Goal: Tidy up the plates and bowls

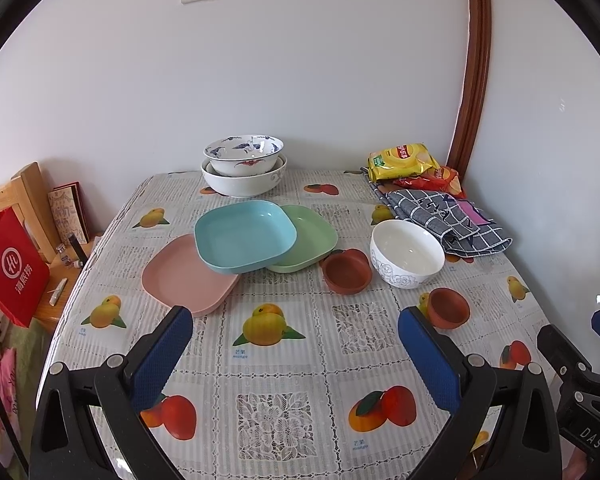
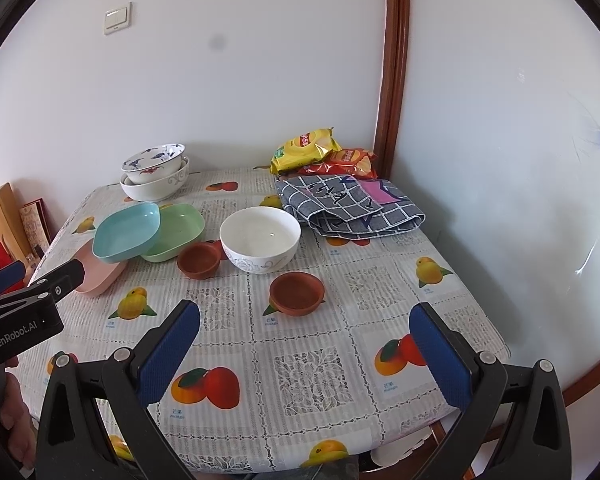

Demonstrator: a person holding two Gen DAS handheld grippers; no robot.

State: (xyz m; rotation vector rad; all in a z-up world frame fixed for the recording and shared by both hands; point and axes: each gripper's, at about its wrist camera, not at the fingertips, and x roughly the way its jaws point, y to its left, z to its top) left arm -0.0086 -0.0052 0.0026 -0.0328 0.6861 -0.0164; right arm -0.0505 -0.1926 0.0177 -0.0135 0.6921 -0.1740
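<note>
A blue square plate rests tilted on a pink plate and a green plate. A white floral bowl stands to the right, with one small brown clay bowl beside it and another nearer. A blue-patterned bowl sits nested in a larger white bowl at the back. My left gripper is open and empty above the table's near part. My right gripper is open and empty, just in front of the nearer clay bowl.
Snack bags and a folded checked cloth lie at the back right by the wall. A red bag and a wooden chair stand left of the table. A wall corner closes the right side.
</note>
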